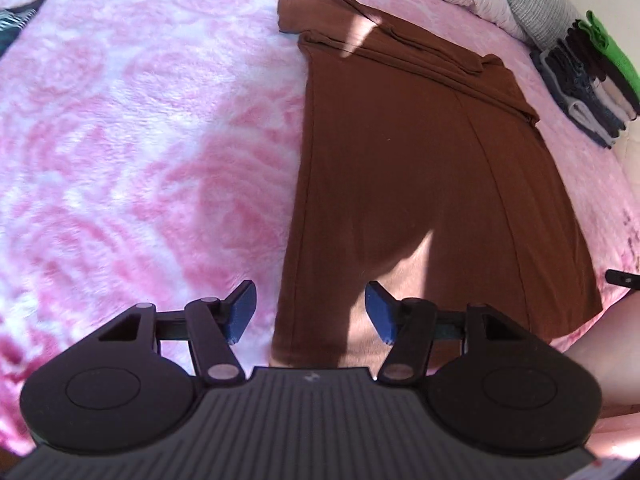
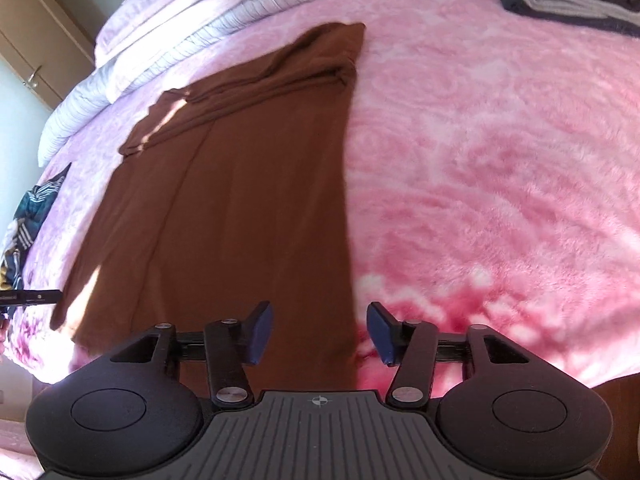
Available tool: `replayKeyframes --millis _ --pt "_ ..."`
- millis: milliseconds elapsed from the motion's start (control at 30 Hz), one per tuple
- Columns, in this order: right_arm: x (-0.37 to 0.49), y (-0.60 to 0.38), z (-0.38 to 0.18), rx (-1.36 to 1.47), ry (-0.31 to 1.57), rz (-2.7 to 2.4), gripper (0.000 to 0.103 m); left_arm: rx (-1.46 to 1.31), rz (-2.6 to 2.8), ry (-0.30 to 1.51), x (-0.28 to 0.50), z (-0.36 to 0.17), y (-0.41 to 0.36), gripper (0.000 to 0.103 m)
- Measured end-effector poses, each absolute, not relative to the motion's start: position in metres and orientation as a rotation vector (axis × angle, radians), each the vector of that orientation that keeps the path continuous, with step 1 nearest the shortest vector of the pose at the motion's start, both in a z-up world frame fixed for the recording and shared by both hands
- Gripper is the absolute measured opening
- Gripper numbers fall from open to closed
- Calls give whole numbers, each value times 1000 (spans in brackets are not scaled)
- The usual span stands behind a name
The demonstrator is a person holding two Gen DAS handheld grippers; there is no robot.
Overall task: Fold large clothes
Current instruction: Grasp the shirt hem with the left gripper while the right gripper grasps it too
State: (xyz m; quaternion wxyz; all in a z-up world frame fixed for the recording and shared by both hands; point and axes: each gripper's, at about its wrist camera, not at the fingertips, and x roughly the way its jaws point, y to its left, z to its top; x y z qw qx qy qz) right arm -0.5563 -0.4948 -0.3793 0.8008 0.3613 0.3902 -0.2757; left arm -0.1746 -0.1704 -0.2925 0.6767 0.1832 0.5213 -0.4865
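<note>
A long brown garment (image 1: pixel 420 168) lies flat on a pink fluffy blanket (image 1: pixel 140 140), folded lengthwise, with its sleeves doubled over at the far end. My left gripper (image 1: pixel 310 312) hovers open over the garment's near left corner, blue pads apart, nothing pressed between them. In the right wrist view the same brown garment (image 2: pixel 240 200) runs away from me, and my right gripper (image 2: pixel 320 330) stands open over its near right corner, one pad above the cloth, the other above the pink blanket (image 2: pixel 500 160). The left gripper's tip (image 2: pixel 32 298) shows at the left edge there.
A stack of folded clothes (image 1: pixel 588 76) with a green piece on top sits at the far right. Striped bedding (image 2: pixel 160 64) lies along the head of the bed. A dark patterned garment (image 2: pixel 24 220) lies at the left edge. A wooden wardrobe (image 2: pixel 36 40) stands beyond.
</note>
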Motion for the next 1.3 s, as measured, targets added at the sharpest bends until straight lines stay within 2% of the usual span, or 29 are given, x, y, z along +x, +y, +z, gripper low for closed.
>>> replayKeyframes --millis 100,567,833,933,1000,1033,1067,1300 --pt "-562 -504 -396 871 845 -544 34 381 -1126 1196 -170 -300 -173 50" --pt "-588 -520 -412 1085 762 -443 33 217 -1223 1447 -131 -326 -164 46" --pt "-593 -517 -413 1114 730 -432 33 252 -1299 1470 -125 -329 -166 43" --pt "-593 -520 -414 1125 728 -429 33 282 -1317 1463 -128 -330 -166 36" --pt "-592 -519 -414 1096 748 -444 14 274 -1304 1477 -128 -331 -164 28" --pt "-591 -518 -414 1090 760 -457 0 287 -1296 1477 -129 -331 -163 17" --pt "-593 -519 -413 1106 753 -456 0 309 -1286 1471 -130 -330 -161 6" --pt "-594 -511 -378 1040 710 -440 0 294 -1285 1402 -141 -310 -149 3"
